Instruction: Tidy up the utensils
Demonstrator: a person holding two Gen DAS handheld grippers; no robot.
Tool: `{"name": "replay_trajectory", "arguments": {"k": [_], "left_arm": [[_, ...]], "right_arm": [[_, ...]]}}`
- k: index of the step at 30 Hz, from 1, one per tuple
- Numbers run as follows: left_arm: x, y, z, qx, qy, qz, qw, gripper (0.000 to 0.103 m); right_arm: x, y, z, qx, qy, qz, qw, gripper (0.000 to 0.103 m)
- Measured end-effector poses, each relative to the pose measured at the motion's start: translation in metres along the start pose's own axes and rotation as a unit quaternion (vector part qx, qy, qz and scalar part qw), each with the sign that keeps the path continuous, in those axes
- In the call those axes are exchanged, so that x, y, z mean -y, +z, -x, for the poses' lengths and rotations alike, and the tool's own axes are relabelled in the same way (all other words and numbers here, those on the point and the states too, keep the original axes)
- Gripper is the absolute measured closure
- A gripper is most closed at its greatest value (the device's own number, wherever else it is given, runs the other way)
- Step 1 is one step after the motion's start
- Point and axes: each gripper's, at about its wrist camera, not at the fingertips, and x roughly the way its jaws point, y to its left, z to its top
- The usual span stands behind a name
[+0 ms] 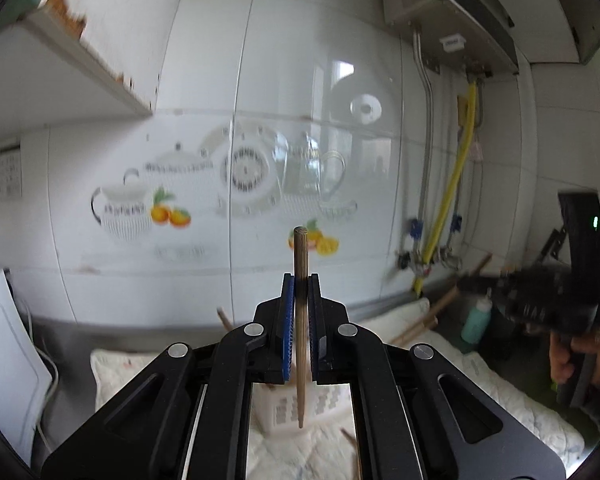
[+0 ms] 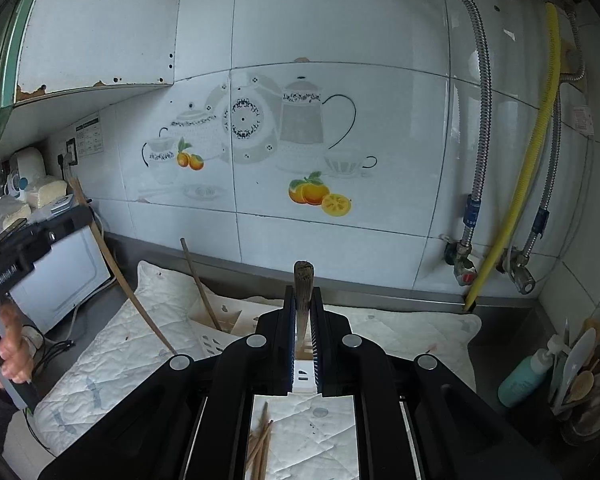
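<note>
— Between the left gripper's [image 1: 299, 300] blue pads: one wooden chopstick [image 1: 301, 264], upright, jaws pinching it above the white slotted basket [image 1: 284, 408].

— And the right gripper [image 2: 303, 320]?

— Jaws clamped on a second chopstick [image 2: 303, 280], upright. Below it: loose chopsticks [image 2: 260, 440] on the quilted mat [image 2: 112, 364].

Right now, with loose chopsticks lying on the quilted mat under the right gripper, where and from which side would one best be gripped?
Probably near the thick upper end of a loose chopstick, coming straight down from above with the jaws across its width. The sticks lie flat and bunched on the soft mat, so a side approach would likely nudge the others. The right gripper already holds a chopstick and must drop it first.
</note>
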Motion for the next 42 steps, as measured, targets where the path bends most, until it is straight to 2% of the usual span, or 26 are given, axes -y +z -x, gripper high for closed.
{"name": "replay_trajectory", "arguments": {"k": [3, 8, 19, 26, 35, 42], "left_arm": [[0.003, 0.019, -0.005, 0.038, 0.014, -0.016, 0.9991, 0.098], [0.003, 0.031, -0.027, 0.056, 0.028, -0.021, 0.9978, 0.098], [-0.016, 0.011, -0.073, 0.042, 0.032, 0.018, 0.9985, 0.098], [-0.019, 0.007, -0.084, 0.041, 0.037, 0.021, 0.9983, 0.098], [-0.026, -0.017, -0.103, 0.002, 0.043, 0.014, 0.9990, 0.098], [-0.036, -0.019, -0.101, -0.008, 0.040, 0.035, 0.9985, 0.095]], "right_arm": [[0.003, 0.000, -0.013, -0.010, -0.001, -0.004, 1.000, 0.096], [0.006, -0.004, -0.031, -0.021, 0.005, -0.007, 1.000, 0.096], [0.006, -0.010, -0.050, -0.031, 0.010, -0.001, 0.999, 0.096], [0.006, -0.013, -0.062, -0.041, 0.015, -0.002, 0.999, 0.096], [0.003, -0.019, -0.071, -0.054, 0.010, -0.002, 0.998, 0.096], [0.008, -0.019, -0.059, -0.041, 0.000, -0.010, 0.999, 0.091]]}}
